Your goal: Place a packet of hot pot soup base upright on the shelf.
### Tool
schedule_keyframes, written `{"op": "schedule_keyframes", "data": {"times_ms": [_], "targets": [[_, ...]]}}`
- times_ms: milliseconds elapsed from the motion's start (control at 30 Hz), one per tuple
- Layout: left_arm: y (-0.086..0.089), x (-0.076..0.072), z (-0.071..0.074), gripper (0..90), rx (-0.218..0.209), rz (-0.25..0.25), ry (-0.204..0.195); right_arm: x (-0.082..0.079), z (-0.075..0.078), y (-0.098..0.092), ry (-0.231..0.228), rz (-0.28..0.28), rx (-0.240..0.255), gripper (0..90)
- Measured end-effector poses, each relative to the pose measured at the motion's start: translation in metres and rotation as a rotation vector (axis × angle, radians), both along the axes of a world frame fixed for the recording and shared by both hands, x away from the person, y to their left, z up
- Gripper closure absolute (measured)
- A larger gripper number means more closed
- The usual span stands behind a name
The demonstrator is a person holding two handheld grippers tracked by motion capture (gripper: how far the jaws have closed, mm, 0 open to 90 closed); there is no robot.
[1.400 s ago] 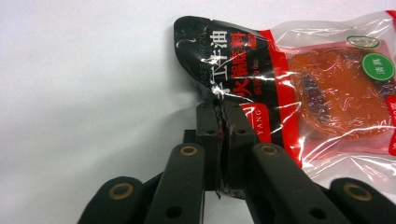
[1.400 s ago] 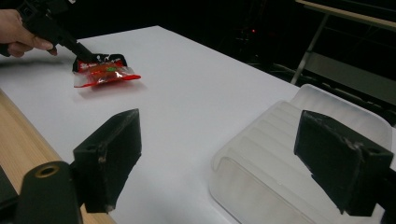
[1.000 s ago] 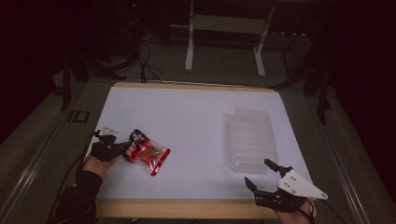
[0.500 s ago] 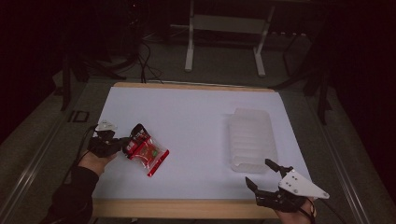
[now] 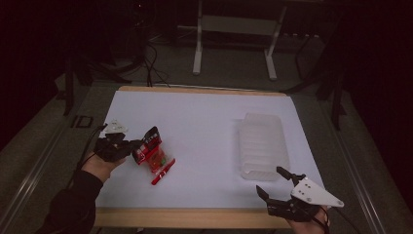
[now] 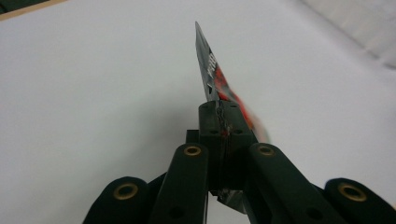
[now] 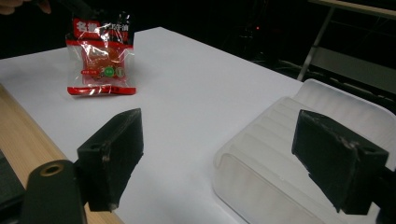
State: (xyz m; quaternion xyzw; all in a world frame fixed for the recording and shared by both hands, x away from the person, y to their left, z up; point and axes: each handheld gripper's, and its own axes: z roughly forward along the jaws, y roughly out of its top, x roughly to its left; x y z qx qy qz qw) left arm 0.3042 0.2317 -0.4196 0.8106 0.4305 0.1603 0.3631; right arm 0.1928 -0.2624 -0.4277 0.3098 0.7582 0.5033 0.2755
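Pinching crinkly red snack packet (image 5: 153, 155), ribbed translucent tray (image 5: 263, 145)

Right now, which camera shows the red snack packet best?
The right gripper view: the snack packet faces it, label readable. The high view shows it small, pinched by the left gripper. The left gripper view sees it edge-on.

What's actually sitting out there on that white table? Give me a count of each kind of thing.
Red snack packet: 1, pinched by the left gripper
Clear plastic tray: 1
Total: 2 things
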Motion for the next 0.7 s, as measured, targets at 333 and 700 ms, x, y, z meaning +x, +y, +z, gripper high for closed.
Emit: {"op": "schedule_keyframes", "data": {"times_ms": [333, 700], "targets": [[-0.017, -0.007, 0.015, 89.0, 0.019, -0.083, -0.024, 0.001, 0.0, -0.001, 0.009, -0.001, 0.003, 16.6], [-0.027, -0.012, 0.035, 89.1, 0.021, -0.153, -0.053, 0.002, 0.003, -0.003, 0.018, 0.009, 0.019, 17.0]]}}
